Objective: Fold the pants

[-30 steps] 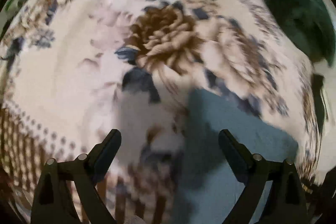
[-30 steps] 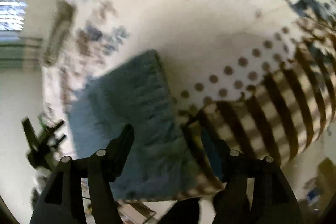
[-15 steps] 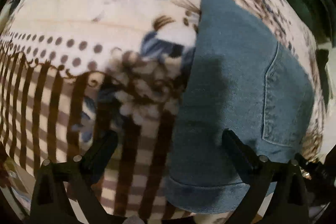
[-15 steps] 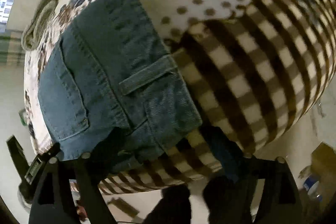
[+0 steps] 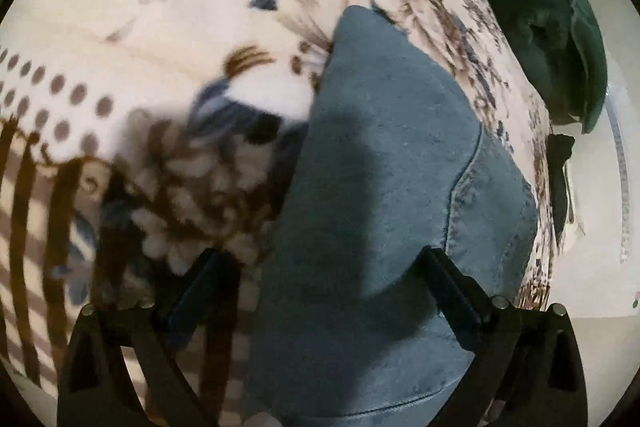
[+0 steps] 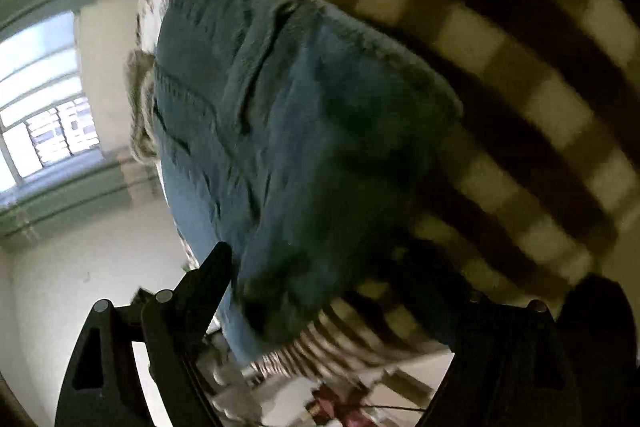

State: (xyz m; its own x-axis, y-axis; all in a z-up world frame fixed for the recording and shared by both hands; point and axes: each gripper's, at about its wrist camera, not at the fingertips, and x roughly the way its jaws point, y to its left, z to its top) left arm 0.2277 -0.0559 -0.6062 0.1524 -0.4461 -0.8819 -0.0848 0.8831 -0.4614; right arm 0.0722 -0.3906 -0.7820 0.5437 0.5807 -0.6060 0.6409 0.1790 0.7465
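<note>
The blue denim pants [image 5: 384,195] lie folded into a compact stack on the floral blanket [image 5: 160,39]; a back pocket seam shows at their right. My left gripper [image 5: 320,279] is open, its fingers astride the near end of the pants just above them. In the right wrist view the pants [image 6: 288,131] fill the centre, with a belt loop and pocket seams showing. My right gripper [image 6: 332,275] is open close over their near corner; its right finger is lost in dark blur.
The blanket turns to brown stripes and checks [image 6: 520,67] near the bed edge. A dark green cloth [image 5: 548,27] lies at the far right of the bed. A window [image 6: 40,115] and white wall are beyond.
Both grippers have swung down from above the blanket towards the folded pants and are now close over them. Both stay open. The right view has tilted towards the window side.
</note>
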